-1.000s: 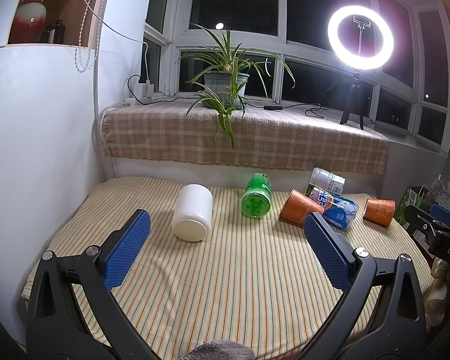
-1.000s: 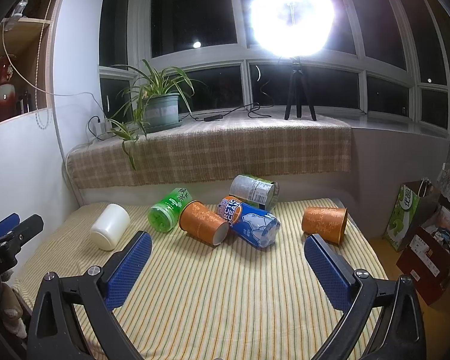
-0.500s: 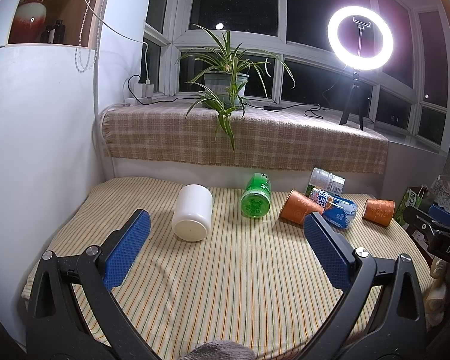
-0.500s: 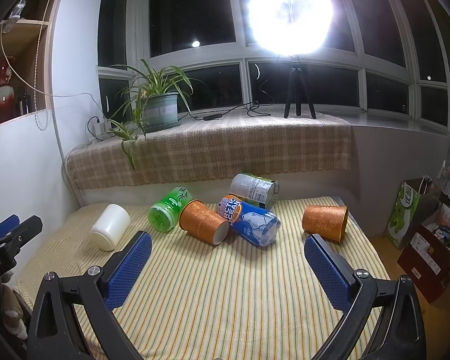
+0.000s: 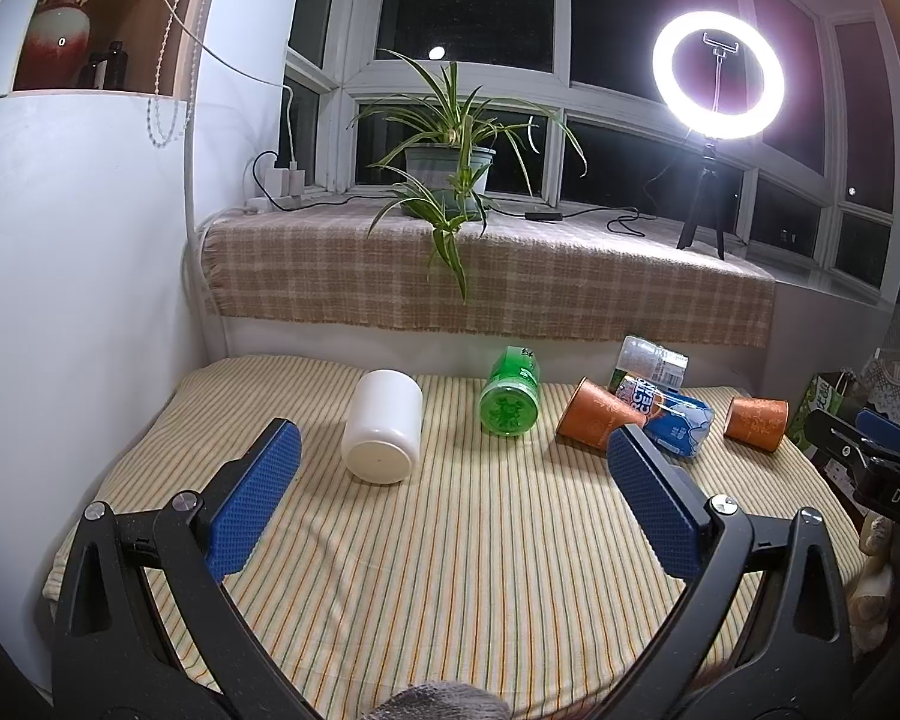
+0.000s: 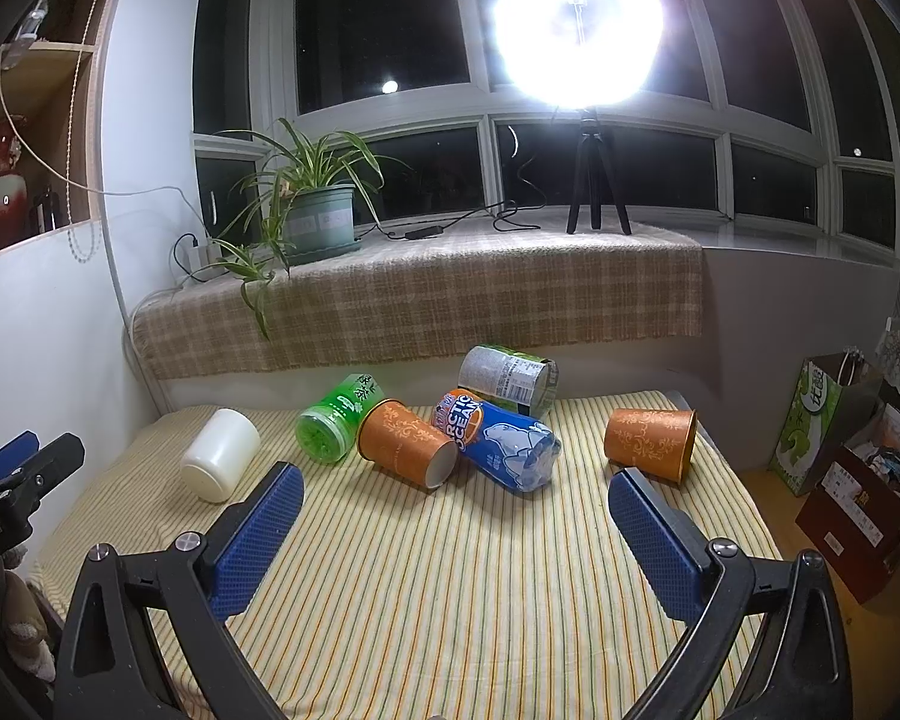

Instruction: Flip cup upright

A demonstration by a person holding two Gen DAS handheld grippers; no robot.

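Several cups lie on their sides on a striped cloth (image 5: 450, 570). A white cup (image 5: 383, 433) (image 6: 221, 455) lies at the left. A green cup (image 5: 509, 401) (image 6: 335, 427) lies beside an orange cup (image 5: 594, 417) (image 6: 407, 443). A blue Arctic Ocean cup (image 6: 501, 441) (image 5: 669, 417) and a clear labelled cup (image 6: 509, 380) lie behind it. A second orange cup (image 6: 651, 443) (image 5: 756, 417) lies at the right. My left gripper (image 5: 450, 498) is open and empty, short of the white cup. My right gripper (image 6: 456, 528) is open and empty, short of the orange cups.
A plaid-covered sill (image 6: 420, 300) behind the cloth holds a potted plant (image 6: 318, 222) and a ring light on a tripod (image 6: 594, 174). A white wall (image 5: 72, 300) bounds the left. Bags and boxes (image 6: 852, 450) stand on the floor at the right.
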